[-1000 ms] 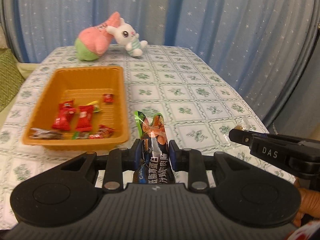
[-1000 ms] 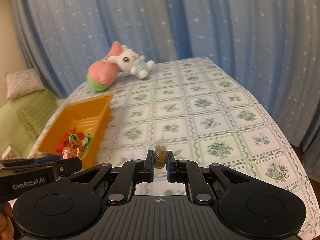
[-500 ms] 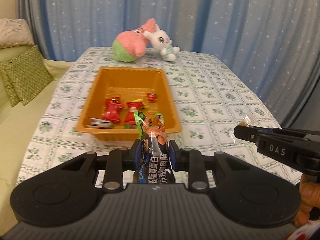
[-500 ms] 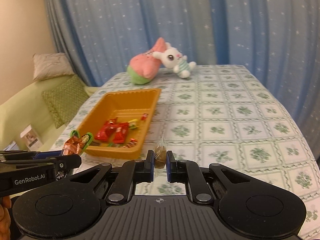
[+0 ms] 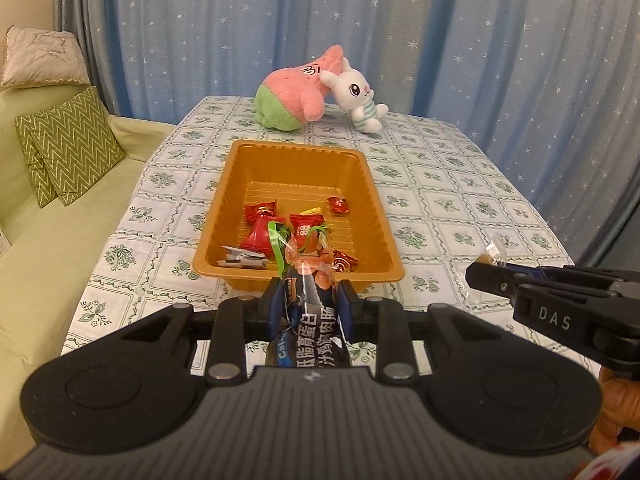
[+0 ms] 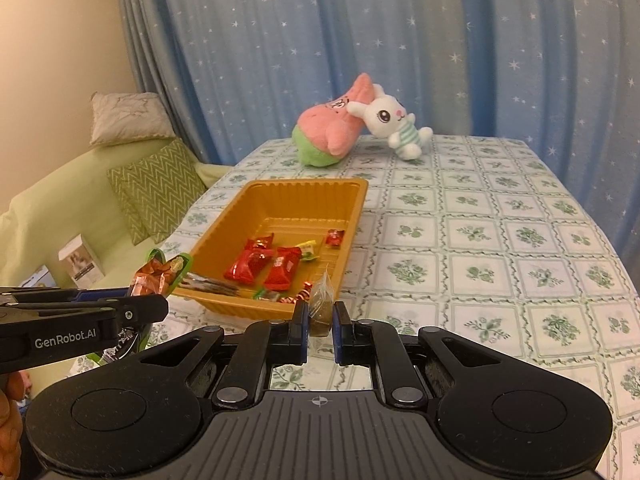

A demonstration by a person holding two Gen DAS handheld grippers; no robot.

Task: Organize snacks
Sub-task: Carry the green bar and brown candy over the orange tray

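An orange tray [image 5: 376,216] [image 6: 352,220] stands on the table and holds several red wrapped candies [image 5: 262,228] [image 6: 250,264]. My left gripper [image 5: 310,300] is shut on a dark snack packet with an orange and green top [image 5: 308,272], held just before the tray's near rim. The packet also shows in the right wrist view [image 6: 160,270]. My right gripper [image 6: 320,316] is shut on a small clear-wrapped brown candy [image 6: 322,300], near the tray's near right corner. The candy shows in the left wrist view [image 5: 494,252] at the right.
A pink and green plush [image 5: 296,94] and a white rabbit plush [image 5: 360,96] lie at the table's far end. A green sofa with zigzag cushions [image 5: 68,148] stands left of the table. Blue star curtains hang behind. A small box [image 6: 82,260] sits on the sofa.
Both grippers have moved back and left with their snacks still held, so the tray now lies straight ahead of the left gripper and the sofa has come into view.
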